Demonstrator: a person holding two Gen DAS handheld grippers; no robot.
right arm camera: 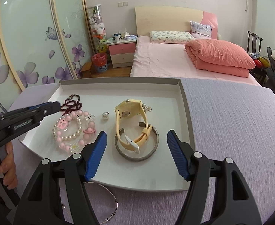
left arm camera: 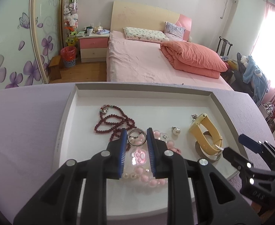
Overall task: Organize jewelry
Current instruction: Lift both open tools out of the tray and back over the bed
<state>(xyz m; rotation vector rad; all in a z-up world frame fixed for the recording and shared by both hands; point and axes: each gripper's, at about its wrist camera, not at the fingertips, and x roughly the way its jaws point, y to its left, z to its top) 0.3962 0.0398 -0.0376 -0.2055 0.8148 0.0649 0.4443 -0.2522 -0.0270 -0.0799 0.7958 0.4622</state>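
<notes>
Two grippers over a white tray (right arm camera: 186,101) on lavender cloth (right arm camera: 231,131). Nearest, outside the tray's front rim: thin silver bangle (right arm camera: 110,202) on the cloth. Right gripper (right arm camera: 136,150) jaws spread wide, holding nothing, hovering before a grey bangle (right arm camera: 155,146) with a yellow watch (right arm camera: 130,123) lying across it. Left gripper (left arm camera: 137,142) pads clamped on a small silver ring (left arm camera: 136,138), raised above pink-and-pearl bracelets (right arm camera: 69,129). Beyond: loose pearl earring (right arm camera: 105,115), dark red bead necklace (left arm camera: 113,121) toward the tray's back left. Far: pink bed (left arm camera: 146,60).
</notes>
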